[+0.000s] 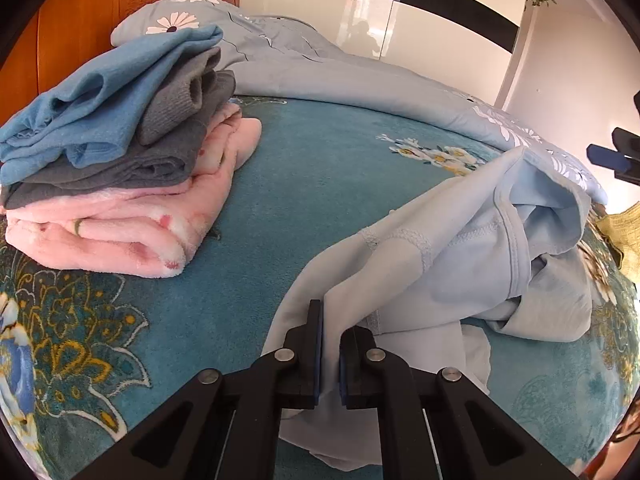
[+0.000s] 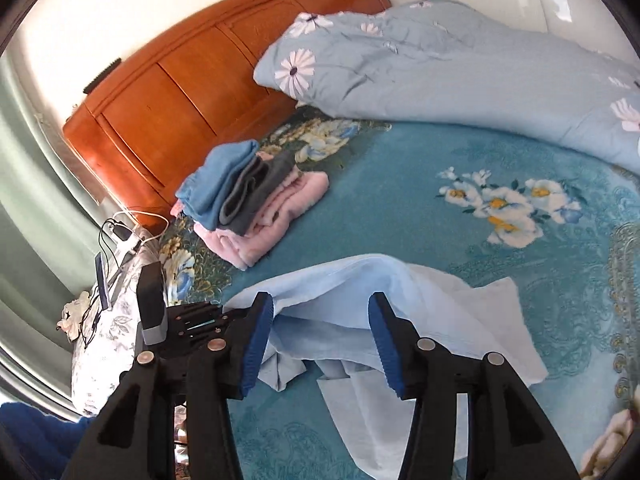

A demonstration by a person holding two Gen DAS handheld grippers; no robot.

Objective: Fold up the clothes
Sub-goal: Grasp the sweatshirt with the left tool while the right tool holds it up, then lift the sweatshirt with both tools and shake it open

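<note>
A pale blue garment [image 1: 460,264] lies crumpled on the teal flowered bedspread [image 1: 320,184]. One edge of it rises into my left gripper [image 1: 332,320], which is shut on the fabric between its blue pads. In the right wrist view the same garment [image 2: 348,280] spreads out just beyond my right gripper [image 2: 320,308]. That gripper stands open, its pads wide apart and pressing on nothing, with the cloth lying below the gap. A stack of folded clothes [image 1: 120,152], blue on grey on pink, sits to the left near the headboard [image 2: 180,80].
A light blue daisy-print quilt [image 2: 460,68] is heaped along the far side of the bed. A bedside surface with cables and a charger [image 2: 120,240] stands at the left. Something yellow [image 1: 616,232] lies at the right edge of the bed.
</note>
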